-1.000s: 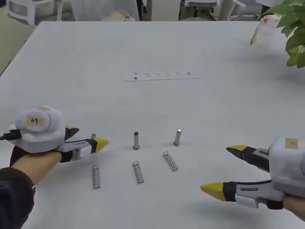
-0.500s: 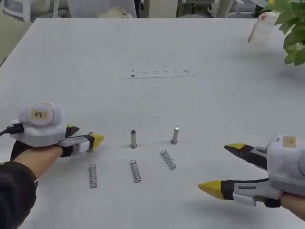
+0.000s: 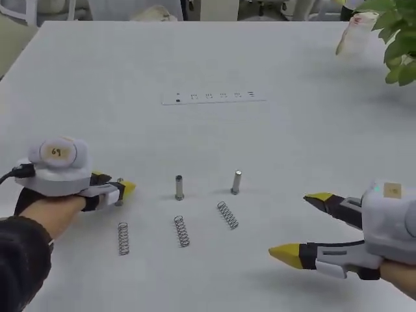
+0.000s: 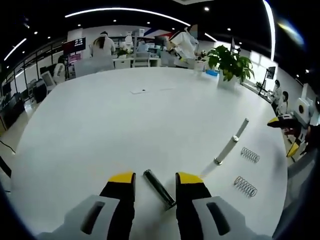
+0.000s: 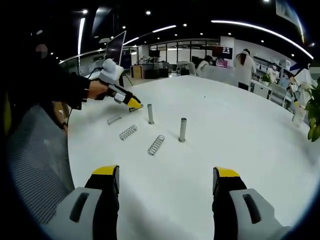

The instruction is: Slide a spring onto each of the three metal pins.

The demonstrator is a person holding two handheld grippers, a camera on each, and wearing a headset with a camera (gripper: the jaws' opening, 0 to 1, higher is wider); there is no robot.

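Left claw (image 4: 155,177) released around 1 upright pin (image 4: 159,188), right claw (image 5: 166,171) released wide; 3 springs (image 3: 181,231) flat

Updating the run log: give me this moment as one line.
left gripper: open, jaws astride leftmost pin | right gripper: open, empty | springs: all three flat on table, none on a pin
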